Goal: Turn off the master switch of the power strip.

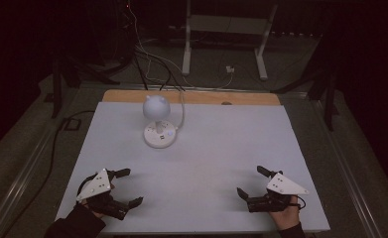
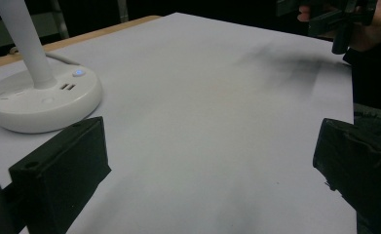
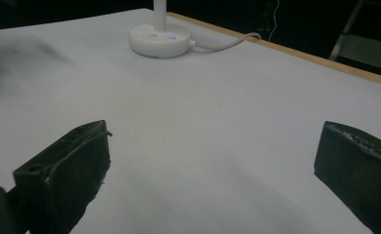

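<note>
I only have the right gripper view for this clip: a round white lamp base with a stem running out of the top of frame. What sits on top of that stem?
Observer: A rounded white lamp head, seen in the high view, directly above the round white lamp base.
Operator: Is the other tool holding anything?
Observer: No. The left tool is open with nothing between its jaws, low at the table's near left.
Operator: And where is mine relative to it?
Observer: The right tool, also open with nothing in it, sits at the near right of the white table top, with the lamp farther back and nearer the left tool's side.
</note>
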Demonstrator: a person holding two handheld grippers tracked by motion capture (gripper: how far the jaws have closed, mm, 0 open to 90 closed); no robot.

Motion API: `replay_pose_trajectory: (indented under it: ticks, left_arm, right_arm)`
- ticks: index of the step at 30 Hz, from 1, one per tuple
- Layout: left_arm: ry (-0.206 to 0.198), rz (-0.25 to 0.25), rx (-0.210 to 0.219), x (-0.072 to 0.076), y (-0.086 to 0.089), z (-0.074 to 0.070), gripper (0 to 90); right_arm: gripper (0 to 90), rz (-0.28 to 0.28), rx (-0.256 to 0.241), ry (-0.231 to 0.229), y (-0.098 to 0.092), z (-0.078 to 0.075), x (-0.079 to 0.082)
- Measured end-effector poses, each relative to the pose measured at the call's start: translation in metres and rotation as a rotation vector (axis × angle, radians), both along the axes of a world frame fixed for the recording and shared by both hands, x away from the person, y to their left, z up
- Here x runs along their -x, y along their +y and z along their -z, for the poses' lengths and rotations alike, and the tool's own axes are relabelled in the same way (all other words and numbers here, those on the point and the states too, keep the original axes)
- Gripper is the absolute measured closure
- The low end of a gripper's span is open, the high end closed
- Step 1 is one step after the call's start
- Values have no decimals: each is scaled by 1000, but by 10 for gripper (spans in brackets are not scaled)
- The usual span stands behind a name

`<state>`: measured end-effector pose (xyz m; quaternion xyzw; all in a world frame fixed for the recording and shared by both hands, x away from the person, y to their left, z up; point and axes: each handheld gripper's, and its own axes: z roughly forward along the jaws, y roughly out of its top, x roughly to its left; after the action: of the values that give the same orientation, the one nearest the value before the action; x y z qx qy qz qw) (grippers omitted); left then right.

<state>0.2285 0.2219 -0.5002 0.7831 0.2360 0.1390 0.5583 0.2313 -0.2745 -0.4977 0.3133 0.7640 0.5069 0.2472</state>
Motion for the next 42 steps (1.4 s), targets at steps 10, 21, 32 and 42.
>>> replay_pose_trajectory:
  ticks: [10,21,32,42]
  left_arm:
    - [3,-10,-5,0,-1,-4,3]
    - [5,-38,-10,-3,-3,-12,3]
    - [4,-59,-8,-11,-7,-20,3]
    - [-15,-96,3,-23,-13,-35,3]
  right_arm:
    - [1,6,-3,-12,0,-1,2]
    - [2,12,-10,-16,0,-2,2]
    - [1,12,-13,-16,0,-2,2]
    - [2,11,-16,-16,0,-2,2]
